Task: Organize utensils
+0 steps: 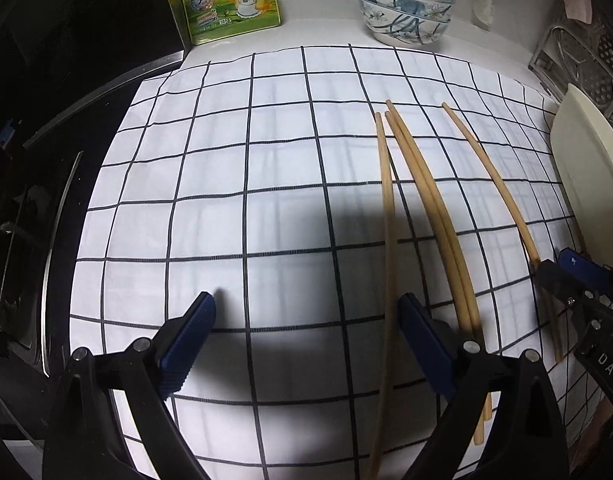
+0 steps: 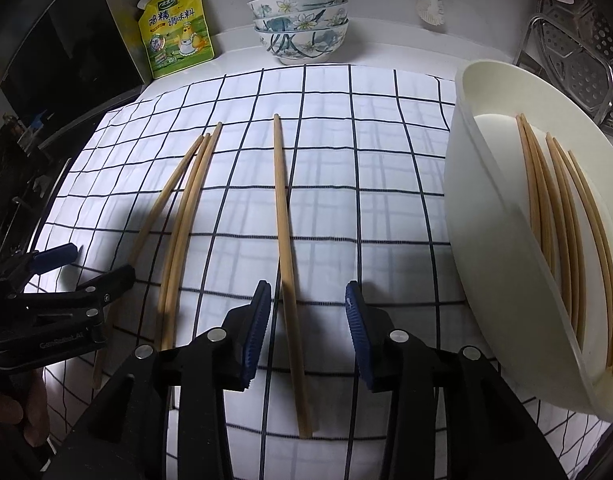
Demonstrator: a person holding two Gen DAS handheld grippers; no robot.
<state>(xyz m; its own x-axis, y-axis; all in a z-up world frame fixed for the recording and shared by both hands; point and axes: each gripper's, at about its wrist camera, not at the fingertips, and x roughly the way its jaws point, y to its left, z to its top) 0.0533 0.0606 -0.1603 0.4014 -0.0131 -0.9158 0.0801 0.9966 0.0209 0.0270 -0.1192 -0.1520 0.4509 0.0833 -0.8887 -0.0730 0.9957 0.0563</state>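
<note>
Checked cloth (image 2: pixel 346 152) is covering the worktop; my right claw (image 2: pixel 308 320) is sitting half-open around one chopstick (image 2: pixel 284 216), not touching it. I'm thinking I should squeeze squarely, then lift toward the tray (image 2: pixel 490 240). Left claw (image 1: pixel 306 340) is hanging wide, empty.

- Checked cloth (image 2: pixel 386 168) spread over the counter.
- Yellow seasoning pouch (image 2: pixel 176 28) upright at the back left.
- Three stacked floral bowls (image 2: pixel 302 28) behind the cloth.
- Metal rack (image 2: pixel 578 60) at right.
</note>
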